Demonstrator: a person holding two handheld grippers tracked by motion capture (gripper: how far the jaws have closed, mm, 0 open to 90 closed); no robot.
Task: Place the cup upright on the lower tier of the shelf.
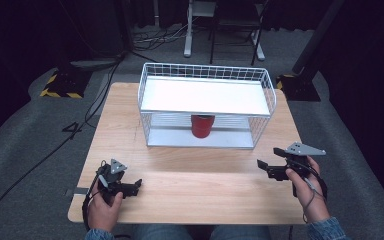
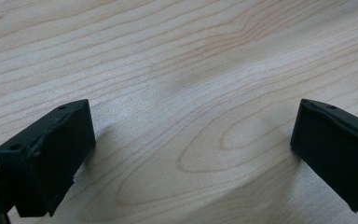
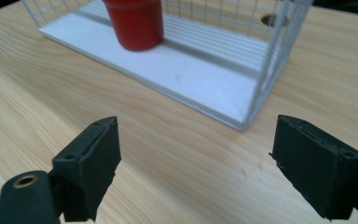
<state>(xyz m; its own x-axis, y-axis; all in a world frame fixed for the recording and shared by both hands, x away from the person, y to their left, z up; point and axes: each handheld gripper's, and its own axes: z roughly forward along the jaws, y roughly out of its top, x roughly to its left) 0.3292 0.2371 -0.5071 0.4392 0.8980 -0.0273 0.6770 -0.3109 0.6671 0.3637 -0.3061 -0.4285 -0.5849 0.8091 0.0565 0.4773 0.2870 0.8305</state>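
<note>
Two hands at the near edge of the wooden table [image 1: 190, 192], each holding a black two-jaw gripper low over the boards. Left gripper [image 1: 136, 186] sits near the near-left corner, jaws pointing right across the table; in the left gripper view its jaws stand wide apart with only bare wood grain between them, nothing held. Right gripper [image 1: 266, 165] is near the right edge, grey three-cornered plate on top, jaws pointing left and slightly away from the person; in the right gripper view its jaws are likewise spread wide and empty, aimed toward the near right corner of the rack. White wire rack [image 1: 206, 70] stands on the far half of the table, two levels: a flat white upper shelf (bare) and a white base tray below, open on the near side. Red cup [image 1: 202, 125] stands upright on the base tray, roughly mid-width, under the upper shelf. Broad strip of open tabletop lies between the two grippers and between them and the rack's front edge. Rack's right end stops short of the table's right edge. Grey floor around the table, black cables [image 1: 35, 165] trailing at left.
</note>
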